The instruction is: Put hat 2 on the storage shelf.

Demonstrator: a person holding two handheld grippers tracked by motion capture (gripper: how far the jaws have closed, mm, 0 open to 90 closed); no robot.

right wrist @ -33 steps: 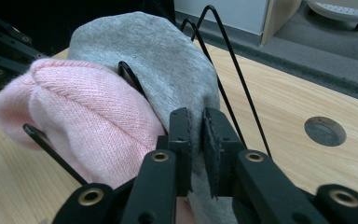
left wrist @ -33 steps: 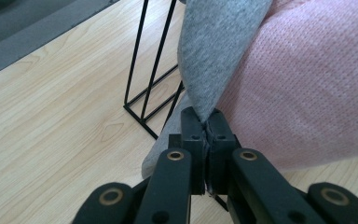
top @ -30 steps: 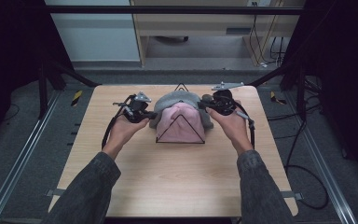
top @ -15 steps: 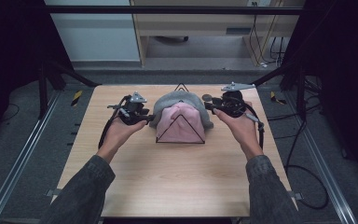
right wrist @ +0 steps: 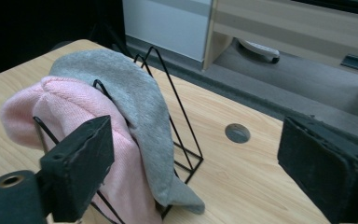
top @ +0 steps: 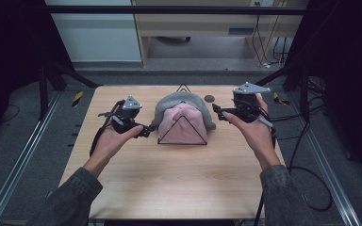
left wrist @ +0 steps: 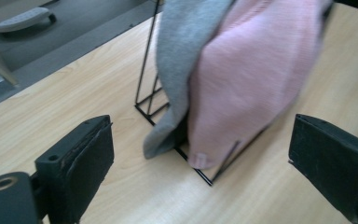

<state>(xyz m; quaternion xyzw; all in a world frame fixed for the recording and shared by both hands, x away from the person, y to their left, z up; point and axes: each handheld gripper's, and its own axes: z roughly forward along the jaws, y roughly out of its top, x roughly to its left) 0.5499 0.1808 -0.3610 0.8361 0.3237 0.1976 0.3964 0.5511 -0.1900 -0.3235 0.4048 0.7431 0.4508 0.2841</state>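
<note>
A pink knitted hat [top: 183, 123] hangs on a black wire triangle rack [top: 202, 142] at the table's middle, and a grey hat [top: 169, 102] is draped just behind it. My left gripper [top: 143, 129] hovers to the left of the rack and my right gripper [top: 218, 111] to its right, both apart from the hats. Both pairs of jaws have just been opening and now stand wide, pads touching nothing. In the left gripper view, the pink hat [left wrist: 256, 79] and the grey hat [left wrist: 184, 56] lie ahead of my left gripper [left wrist: 200, 140]. In the right gripper view, both hats [right wrist: 135, 98] sit ahead of my right gripper [right wrist: 198, 135].
The wooden table [top: 169, 188] has a small round hole [top: 209, 98] behind the rack. Metal rails run along the floor on both sides, and cables [top: 306, 141] trail at the right. A yellow and black object [top: 77, 98] lies off the table's left rear corner.
Both grippers have drawn outward, away from the hats, and lifted a little. Their jaws went from shut at the hats to wide open. The hats stay on the rack.
</note>
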